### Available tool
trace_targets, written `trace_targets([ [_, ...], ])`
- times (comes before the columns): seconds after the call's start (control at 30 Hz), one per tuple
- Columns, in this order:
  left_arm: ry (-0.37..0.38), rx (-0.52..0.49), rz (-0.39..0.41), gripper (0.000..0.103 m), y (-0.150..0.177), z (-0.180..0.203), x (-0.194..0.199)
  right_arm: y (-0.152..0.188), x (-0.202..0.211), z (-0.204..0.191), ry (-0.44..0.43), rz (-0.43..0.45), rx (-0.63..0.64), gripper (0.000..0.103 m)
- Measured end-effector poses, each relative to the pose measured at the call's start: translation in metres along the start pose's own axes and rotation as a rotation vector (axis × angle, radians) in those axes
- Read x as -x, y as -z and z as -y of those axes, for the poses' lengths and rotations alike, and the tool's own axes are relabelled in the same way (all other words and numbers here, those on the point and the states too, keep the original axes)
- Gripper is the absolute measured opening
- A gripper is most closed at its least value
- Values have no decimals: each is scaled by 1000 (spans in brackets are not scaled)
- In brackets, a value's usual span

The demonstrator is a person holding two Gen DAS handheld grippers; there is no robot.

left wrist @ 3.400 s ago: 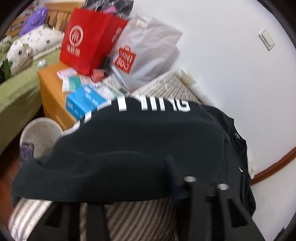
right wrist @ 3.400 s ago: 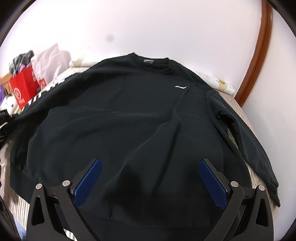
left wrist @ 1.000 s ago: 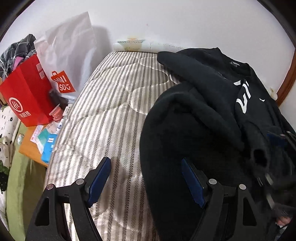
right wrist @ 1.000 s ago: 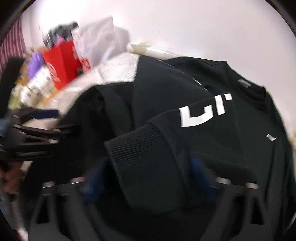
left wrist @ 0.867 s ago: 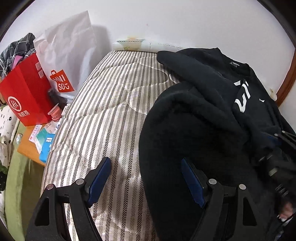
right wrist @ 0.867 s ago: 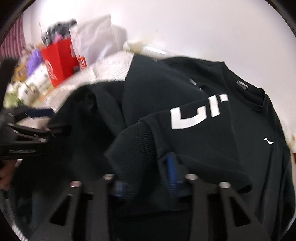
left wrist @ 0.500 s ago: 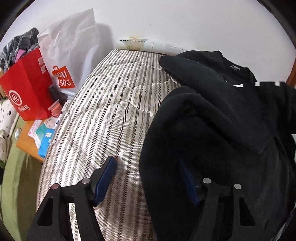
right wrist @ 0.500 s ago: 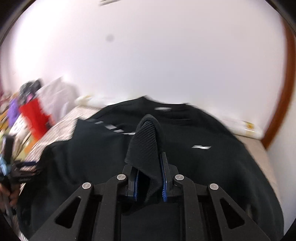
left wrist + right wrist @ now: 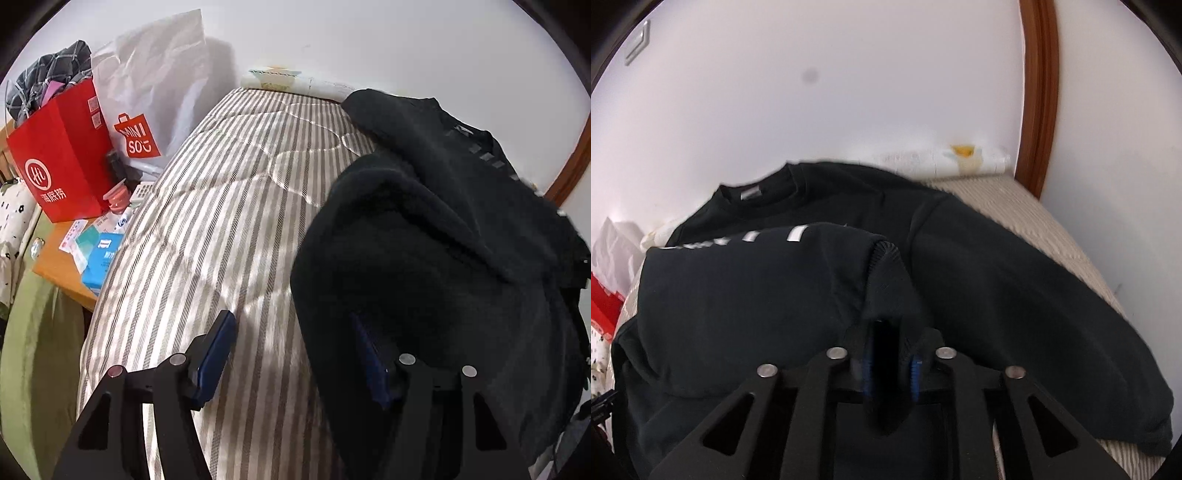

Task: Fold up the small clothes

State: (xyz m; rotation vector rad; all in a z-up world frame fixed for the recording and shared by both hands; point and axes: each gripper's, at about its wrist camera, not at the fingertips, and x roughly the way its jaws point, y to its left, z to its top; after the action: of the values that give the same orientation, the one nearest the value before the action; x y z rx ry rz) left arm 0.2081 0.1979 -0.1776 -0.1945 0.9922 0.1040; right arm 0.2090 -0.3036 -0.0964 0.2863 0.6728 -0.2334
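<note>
Black sweatshirt (image 9: 979, 266) lies bunched on the striped mattress (image 9: 221, 221). Right gripper (image 9: 888, 363) clamps its ribbed cuff (image 9: 886, 273) (jaws just reopened slightly). Left gripper (image 9: 295, 354) jaws, lately narrowing, stand apart, gripping nothing.

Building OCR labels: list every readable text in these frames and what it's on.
"MINISO": orange logo on the white plastic bag.
"Ht" in a circle: red paper bag; the Chinese characters under it are too small to read.
White letters on the black sweatshirt sleeve: blurred, unreadable.
Boxes on the wooden nightstand: unreadable.
</note>
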Motion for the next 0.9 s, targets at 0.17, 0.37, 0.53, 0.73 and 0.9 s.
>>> trace_targets([
  [0.17, 41, -15, -13, 61, 20, 3, 13, 23, 21, -1, 53, -13, 48, 50],
  [0.37, 151, -42, -26, 61, 57, 12, 39, 80, 61, 17, 57, -50, 110, 60],
  [0.53, 201, -46, -24, 61, 93, 16, 60, 131, 84, 34, 50, -105, 144, 62],
  [0.73, 142, -75, 29, 41, 116, 26, 68, 177, 97, 42, -13, -127, 139, 62],
  [0.9, 144, -26, 19, 13, 118, 28, 70, 187, 96, 46, -48, -94, 97, 15],
])
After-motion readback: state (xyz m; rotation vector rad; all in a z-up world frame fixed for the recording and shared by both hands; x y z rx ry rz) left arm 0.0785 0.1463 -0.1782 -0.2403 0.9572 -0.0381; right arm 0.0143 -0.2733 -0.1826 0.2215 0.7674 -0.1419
